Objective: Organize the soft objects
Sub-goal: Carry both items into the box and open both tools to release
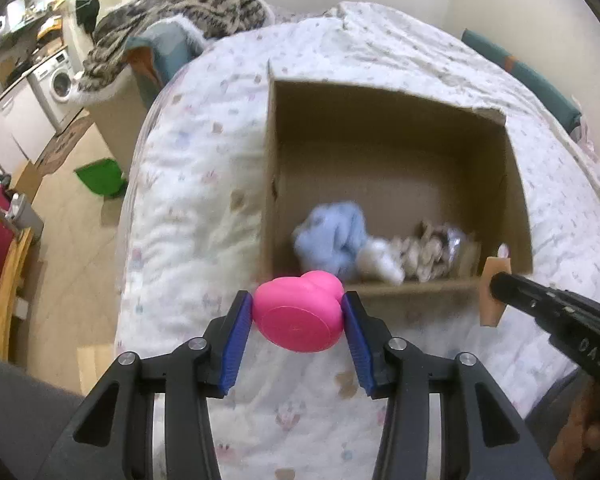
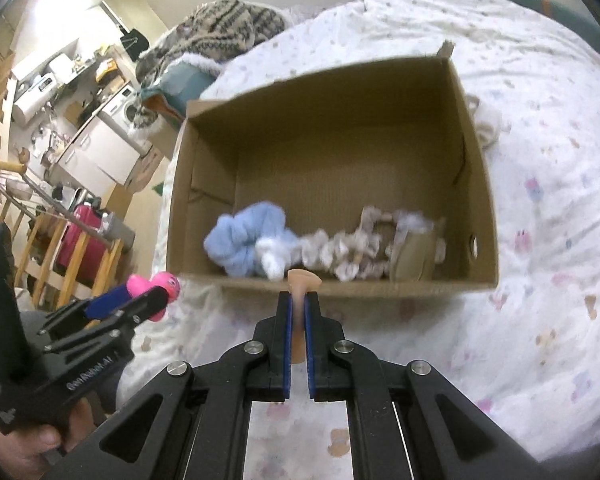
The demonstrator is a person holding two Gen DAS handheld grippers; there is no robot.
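Observation:
An open cardboard box (image 1: 516, 184) (image 2: 480, 208) lies on the bed. Inside it a light blue fluffy cloth (image 1: 332, 240) (image 2: 244, 240), a white soft piece (image 1: 380, 260) (image 2: 272, 256) and a beige ruffled item (image 1: 428, 256) (image 2: 352, 252) rest along the near wall. My left gripper (image 1: 298, 312) (image 2: 156, 296) is shut on a pink rubbery toy (image 1: 300, 312) (image 2: 160, 284), held just before the box's near left corner. My right gripper (image 2: 298, 300) (image 1: 496, 292) is shut on a thin tan soft piece (image 2: 302, 280) (image 1: 492, 296) at the near rim.
The box sits on a white printed quilt (image 1: 188, 184) (image 2: 540, 160). A striped blanket (image 1: 172, 12) (image 2: 220, 28) lies at the far end. To the left are the floor with a green dustpan (image 1: 100, 178), a washing machine (image 1: 58, 84), a wooden rack and a pink suitcase (image 2: 80, 236).

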